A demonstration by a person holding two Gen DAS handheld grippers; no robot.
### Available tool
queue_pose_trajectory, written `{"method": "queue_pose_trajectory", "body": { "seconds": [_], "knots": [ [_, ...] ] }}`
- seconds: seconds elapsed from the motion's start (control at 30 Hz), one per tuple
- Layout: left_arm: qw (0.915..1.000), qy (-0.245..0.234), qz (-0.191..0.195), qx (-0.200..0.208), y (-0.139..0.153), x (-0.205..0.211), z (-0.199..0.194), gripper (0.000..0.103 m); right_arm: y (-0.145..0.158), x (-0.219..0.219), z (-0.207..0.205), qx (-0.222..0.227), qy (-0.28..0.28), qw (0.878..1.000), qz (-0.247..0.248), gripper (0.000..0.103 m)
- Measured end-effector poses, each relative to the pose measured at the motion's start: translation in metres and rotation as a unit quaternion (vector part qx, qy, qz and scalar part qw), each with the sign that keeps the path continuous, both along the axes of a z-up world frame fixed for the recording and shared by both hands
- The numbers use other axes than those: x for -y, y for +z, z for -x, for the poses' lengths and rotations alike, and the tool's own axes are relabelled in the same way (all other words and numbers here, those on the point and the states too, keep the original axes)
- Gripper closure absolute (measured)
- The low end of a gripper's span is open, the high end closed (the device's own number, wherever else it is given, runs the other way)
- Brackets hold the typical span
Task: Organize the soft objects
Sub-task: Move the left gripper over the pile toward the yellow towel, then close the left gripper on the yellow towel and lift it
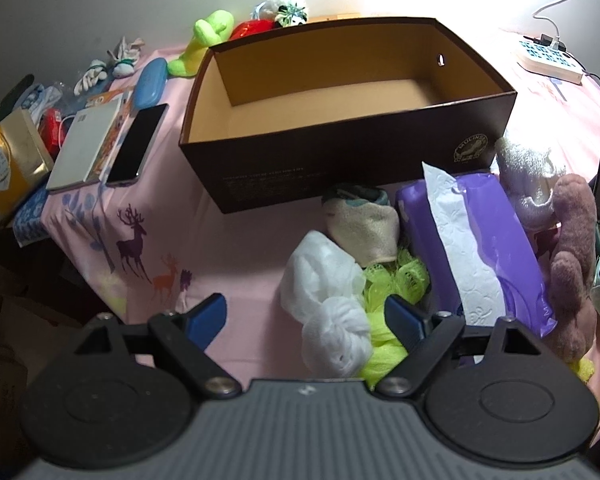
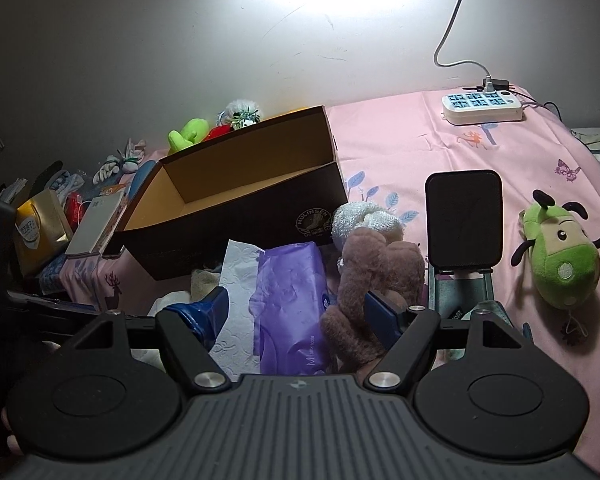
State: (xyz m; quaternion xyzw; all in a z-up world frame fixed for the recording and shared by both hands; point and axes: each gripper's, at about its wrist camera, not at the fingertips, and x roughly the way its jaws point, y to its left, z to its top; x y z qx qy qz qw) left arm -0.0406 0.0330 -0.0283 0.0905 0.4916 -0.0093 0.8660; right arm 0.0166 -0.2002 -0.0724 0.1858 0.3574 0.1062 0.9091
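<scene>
Left gripper [image 1: 306, 316] gaped over the white cloth [image 1: 328, 300]; right gripper [image 2: 300, 312] stood open beside the plush [image 2: 374, 280]. Box [image 1: 340, 160] empty; grasping probably followed.

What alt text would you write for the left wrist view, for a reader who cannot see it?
The open left gripper hovers over a white cloth bundle on a pink cloth. Behind lie a yellow mesh puff, a beige sock, a purple tissue pack and an empty brown box.
</scene>
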Motion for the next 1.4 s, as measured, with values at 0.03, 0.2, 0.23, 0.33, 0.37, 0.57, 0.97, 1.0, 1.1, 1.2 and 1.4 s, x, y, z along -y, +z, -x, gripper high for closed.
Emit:
{"method": "queue_pose_trajectory", "body": {
  "seconds": [0.03, 0.2, 0.23, 0.33, 0.37, 0.57, 0.97, 1.0, 1.1, 1.2, 1.4],
  "knots": [
    [1.0000, -0.004, 0.002, -0.001, 0.000, 0.000, 0.002, 0.017, 0.000, 0.001, 0.001, -0.001, 0.002, 1.000, 0.003, 0.043],
    [0.9972, -0.059, 0.042, -0.018, 0.001, 0.009, 0.014, 0.016, -0.004, 0.011, 0.007, -0.022, -0.020, 0.999, 0.016, 0.044],
    [0.9953, -0.077, 0.054, -0.023, 0.002, 0.012, 0.017, 0.016, -0.006, 0.014, 0.009, -0.029, -0.027, 0.999, 0.024, 0.044],
    [0.9891, -0.127, 0.065, -0.035, 0.003, 0.028, 0.025, 0.016, -0.010, 0.022, 0.018, -0.047, -0.048, 0.997, 0.047, 0.044],
    [0.9874, -0.143, 0.059, -0.036, 0.003, 0.035, 0.027, 0.017, -0.011, 0.025, 0.021, -0.052, -0.055, 0.996, 0.052, 0.044],
    [0.9749, -0.213, 0.043, -0.050, -0.006, 0.068, 0.035, 0.017, -0.024, 0.046, 0.040, -0.083, -0.107, 0.989, 0.062, 0.044],
    [0.9846, -0.156, 0.032, -0.073, -0.009, 0.093, 0.037, 0.016, -0.031, 0.076, 0.044, -0.096, -0.092, 0.990, 0.055, 0.044],
    [0.9851, -0.153, 0.032, -0.073, -0.009, 0.095, 0.039, 0.016, -0.030, 0.080, 0.045, -0.092, -0.088, 0.991, 0.052, 0.044],
    [0.9883, -0.133, 0.026, -0.069, -0.008, 0.104, 0.045, 0.016, -0.032, 0.092, 0.044, -0.092, -0.076, 0.992, 0.048, 0.044],
    [0.9903, -0.117, 0.036, -0.066, -0.007, 0.108, 0.052, 0.016, -0.035, 0.102, 0.043, -0.090, -0.064, 0.993, 0.036, 0.045],
    [0.9829, -0.121, 0.107, -0.087, -0.016, 0.096, 0.072, 0.016, -0.046, 0.111, 0.045, -0.087, 0.013, 0.996, -0.012, 0.048]
  ]
}}
